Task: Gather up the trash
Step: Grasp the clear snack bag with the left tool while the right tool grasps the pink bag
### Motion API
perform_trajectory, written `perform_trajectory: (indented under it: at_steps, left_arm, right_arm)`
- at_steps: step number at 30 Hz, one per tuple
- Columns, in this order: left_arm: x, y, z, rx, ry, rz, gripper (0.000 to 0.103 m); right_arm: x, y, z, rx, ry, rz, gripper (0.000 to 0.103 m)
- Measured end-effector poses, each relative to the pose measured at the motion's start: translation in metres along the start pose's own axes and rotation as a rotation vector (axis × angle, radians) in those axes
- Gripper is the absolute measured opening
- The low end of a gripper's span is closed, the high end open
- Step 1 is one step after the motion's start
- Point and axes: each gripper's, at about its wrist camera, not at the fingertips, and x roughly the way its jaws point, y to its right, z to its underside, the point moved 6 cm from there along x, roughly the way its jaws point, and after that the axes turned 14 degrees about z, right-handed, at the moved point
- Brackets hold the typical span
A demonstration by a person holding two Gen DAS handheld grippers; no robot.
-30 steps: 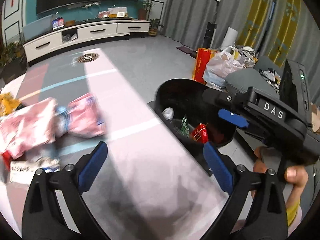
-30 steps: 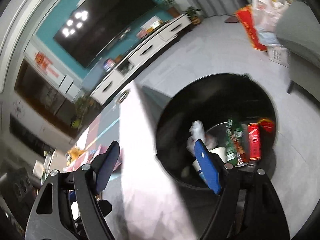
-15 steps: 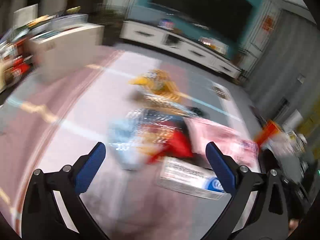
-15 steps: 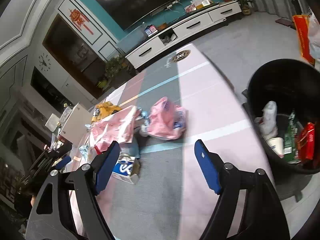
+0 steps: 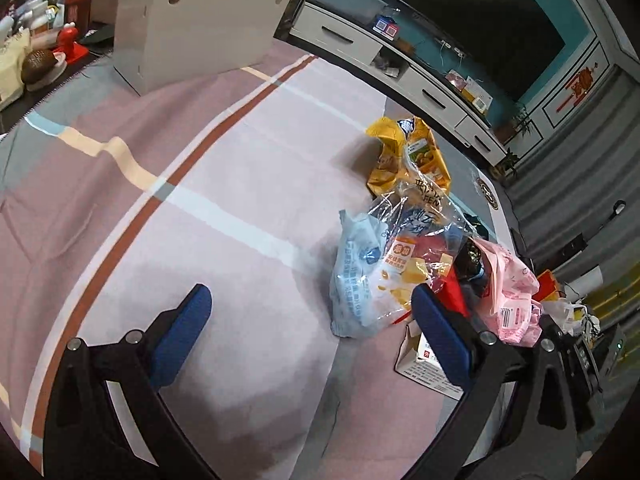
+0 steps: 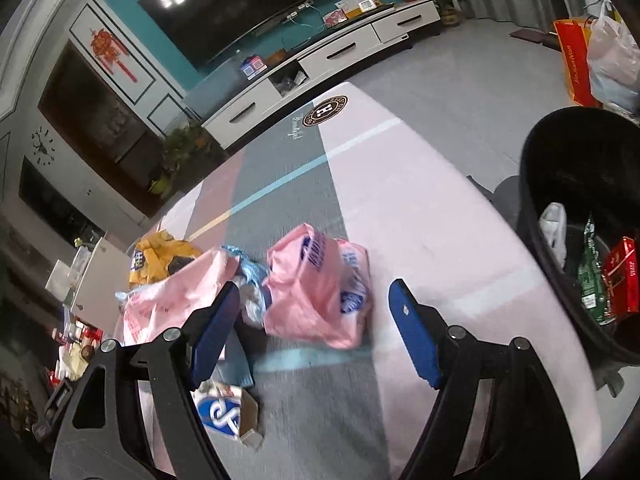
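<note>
A crumpled pink plastic bag [image 6: 320,288] lay on the striped tablecloth [image 6: 420,208], between the right gripper [image 6: 316,324] fingers but untouched. Right of it stood the black bin [image 6: 560,184]. Both the right and left gripper [image 5: 308,324] hovered wide open, empty.

Trash pile on striped tablecloth: crumpled pink plastic bag [image 6: 320,288] at centre; second pink bag [image 6: 176,300] at 9 o'clock; yellow snack wrapper [image 5: 404,156] at 1 o'clock; clear-blue printed bag [image 5: 372,280]; small carton [image 6: 228,412]. Black bin [image 6: 560,184] at 3 o'clock, upright, holding wrappers.
</note>
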Motion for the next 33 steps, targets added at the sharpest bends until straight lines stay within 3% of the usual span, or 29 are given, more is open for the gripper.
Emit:
perform_trajectory:
  at_steps: [2, 4, 5, 7, 10, 13, 16, 18, 20, 24, 33]
  left_arm:
    - [0.004, 0.002, 0.0, 0.008, -0.005, 0.013, 0.1]
    - [0.009, 0.003, -0.002, 0.008, -0.006, 0.024, 0.1]
    - [0.012, 0.004, -0.004, 0.006, -0.005, 0.035, 0.1]
    - [0.015, 0.006, -0.008, -0.007, 0.012, 0.038, 0.1]
    - [0.02, 0.007, -0.013, -0.026, 0.045, 0.031, 0.094]
    - [0.026, 0.004, -0.016, -0.055, 0.054, 0.034, 0.071]
    - [0.031, 0.002, -0.014, -0.053, 0.05, 0.012, 0.058]
    - [0.031, 0.001, -0.014, -0.058, 0.057, 0.005, 0.036]
    - [0.025, 0.001, -0.014, -0.057, 0.068, -0.009, 0.027]
    - [0.005, 0.008, -0.009, -0.041, 0.09, -0.014, 0.021]
    - [-0.061, 0.046, -0.002, 0.09, 0.178, 0.087, 0.02]
  right_arm:
    - [0.007, -0.002, 0.0, -0.007, -0.01, 0.019, 0.07]
    - [0.012, -0.004, 0.002, -0.019, -0.022, 0.036, 0.05]
    - [0.012, -0.005, 0.002, -0.026, -0.017, 0.041, 0.048]
    - [0.008, -0.009, 0.003, -0.052, -0.008, 0.039, 0.033]
    - [0.003, -0.006, 0.003, -0.051, 0.002, 0.065, 0.03]
    - [-0.002, -0.001, 0.0, -0.022, 0.011, 0.054, 0.029]
    - [-0.011, 0.003, -0.003, -0.01, 0.022, 0.04, 0.029]
    - [-0.015, 0.004, -0.004, -0.011, 0.03, 0.036, 0.029]
    - [-0.019, 0.005, -0.004, -0.013, 0.034, 0.03, 0.029]
    - [-0.026, 0.005, -0.004, -0.01, 0.042, 0.016, 0.029]
    - [-0.057, 0.003, 0.0, -0.03, 0.092, -0.031, 0.029]
